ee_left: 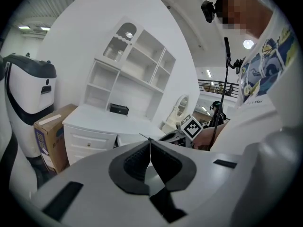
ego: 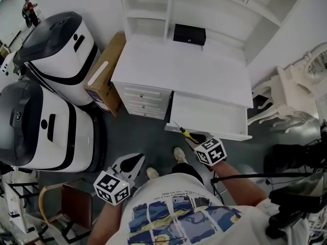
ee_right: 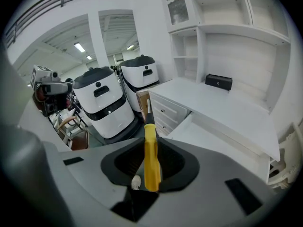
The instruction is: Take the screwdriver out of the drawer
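Head view: screwdriver [ego: 187, 133] in tongs [ego: 196, 139] (apparently)

Yellow-handled screwdriver [ee_right: 150, 161] hangs over the open white drawer [ego: 209, 114] front.

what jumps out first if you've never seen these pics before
The yellow-handled screwdriver stands out most, clamped in the right tool at the front edge of the open drawer of a white desk. Next come the two big white and black machines on the floor to the left of the desk in the head view, with a cardboard box between them and the desk.
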Demonstrator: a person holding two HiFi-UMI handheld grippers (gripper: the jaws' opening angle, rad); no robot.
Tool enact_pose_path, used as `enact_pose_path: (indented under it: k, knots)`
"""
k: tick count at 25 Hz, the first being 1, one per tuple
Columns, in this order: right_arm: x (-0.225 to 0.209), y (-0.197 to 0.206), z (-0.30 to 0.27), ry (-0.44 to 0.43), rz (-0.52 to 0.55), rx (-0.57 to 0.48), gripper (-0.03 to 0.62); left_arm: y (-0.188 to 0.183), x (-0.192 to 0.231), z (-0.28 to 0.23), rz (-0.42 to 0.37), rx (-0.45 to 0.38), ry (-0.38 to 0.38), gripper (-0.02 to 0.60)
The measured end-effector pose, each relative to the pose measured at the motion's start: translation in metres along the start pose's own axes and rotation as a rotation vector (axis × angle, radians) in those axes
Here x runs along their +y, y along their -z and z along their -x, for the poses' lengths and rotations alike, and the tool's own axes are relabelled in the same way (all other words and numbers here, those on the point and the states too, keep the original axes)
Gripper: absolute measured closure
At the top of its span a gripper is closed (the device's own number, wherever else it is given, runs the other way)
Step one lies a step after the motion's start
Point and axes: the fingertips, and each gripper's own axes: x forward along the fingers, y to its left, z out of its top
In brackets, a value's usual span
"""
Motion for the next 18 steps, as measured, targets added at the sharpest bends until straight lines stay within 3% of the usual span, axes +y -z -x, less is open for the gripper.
enact_pose_path:
  k: [18]
  knots:
    - [0.07, -0.019, 0.005, -0.102, 0.106, -0.032, 0.491, 0.021, 0.011, 0.039, 0.043, -0.039, -0.079, 0.568]
